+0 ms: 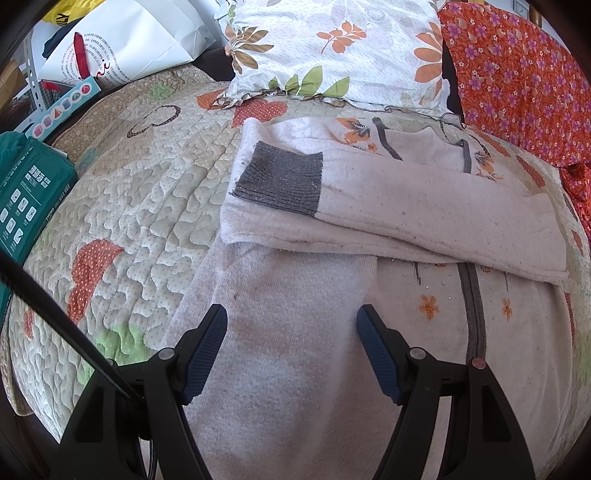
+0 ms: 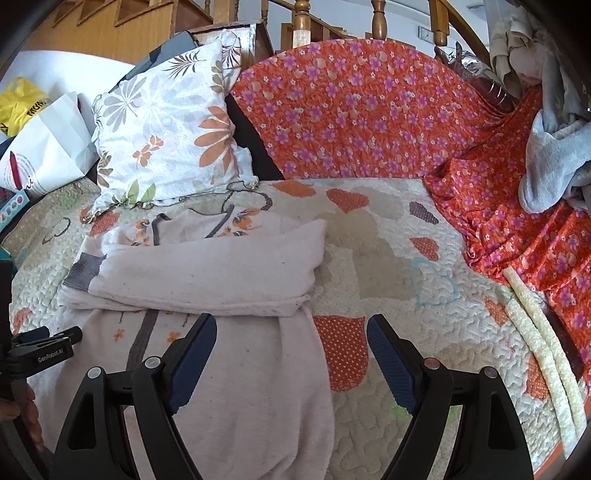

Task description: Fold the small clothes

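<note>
The small pale pink top (image 1: 303, 362) lies flat on the quilted cover (image 1: 147, 206) of a sofa or daybed, with both sleeves already folded across the chest; the upper sleeve (image 1: 424, 221) ends in a grey ribbed cuff (image 1: 280, 184) near the garment's left edge. The step in hand looks like the lengthwise fold: hem up to shoulders.

The left tool (image 1: 291, 314) hovers over the lower body of the top, jaws wide with nothing between them. The right tool (image 2: 291, 325) hangs above the garment's right edge, where cloth meets quilt, also wide and empty. Neither pad presses on fabric.

The next move likely calls for both tools to drop to the hem, which lies below the frame edge in both views, pinch its 2 corners and carry them up over the sleeves without dragging the sleeves loose.

A floral pillow (image 2: 170, 125) leans at the back, an orange flowered cloth (image 2: 369, 110) drapes the backrest, and a white paper bag (image 1: 129, 40) sits at the left. A wooden stair railing (image 2: 376, 18) rises behind.
</note>
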A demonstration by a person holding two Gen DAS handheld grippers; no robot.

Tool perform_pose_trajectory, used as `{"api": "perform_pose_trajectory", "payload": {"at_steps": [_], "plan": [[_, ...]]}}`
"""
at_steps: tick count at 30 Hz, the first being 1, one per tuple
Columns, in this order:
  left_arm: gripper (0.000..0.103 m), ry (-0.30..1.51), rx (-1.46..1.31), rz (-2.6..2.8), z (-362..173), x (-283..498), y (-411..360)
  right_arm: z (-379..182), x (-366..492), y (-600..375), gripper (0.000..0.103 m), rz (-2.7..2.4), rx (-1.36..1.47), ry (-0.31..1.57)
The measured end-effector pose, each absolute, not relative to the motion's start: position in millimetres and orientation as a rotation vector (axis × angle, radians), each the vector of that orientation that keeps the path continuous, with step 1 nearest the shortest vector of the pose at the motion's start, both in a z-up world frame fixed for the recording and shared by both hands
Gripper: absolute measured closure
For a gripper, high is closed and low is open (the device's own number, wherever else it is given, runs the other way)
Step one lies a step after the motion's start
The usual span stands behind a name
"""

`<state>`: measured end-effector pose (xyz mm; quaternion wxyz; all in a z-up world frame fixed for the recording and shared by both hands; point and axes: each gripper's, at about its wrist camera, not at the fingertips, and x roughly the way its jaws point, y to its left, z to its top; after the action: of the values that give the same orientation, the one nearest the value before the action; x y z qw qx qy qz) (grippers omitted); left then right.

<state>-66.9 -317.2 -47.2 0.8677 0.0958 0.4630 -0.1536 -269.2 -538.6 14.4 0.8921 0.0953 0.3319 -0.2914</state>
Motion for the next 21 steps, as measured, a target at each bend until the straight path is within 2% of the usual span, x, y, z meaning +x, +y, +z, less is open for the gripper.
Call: {"api": "perform_pose_trajectory", "payload": {"at_steps": [21], "plan": [[0.031,0.970,0.200,-0.321,-47.1,-66.9,-317.5,10.6,-266.3,-537.5,0.016,-0.603,0.201,0.711]]}}
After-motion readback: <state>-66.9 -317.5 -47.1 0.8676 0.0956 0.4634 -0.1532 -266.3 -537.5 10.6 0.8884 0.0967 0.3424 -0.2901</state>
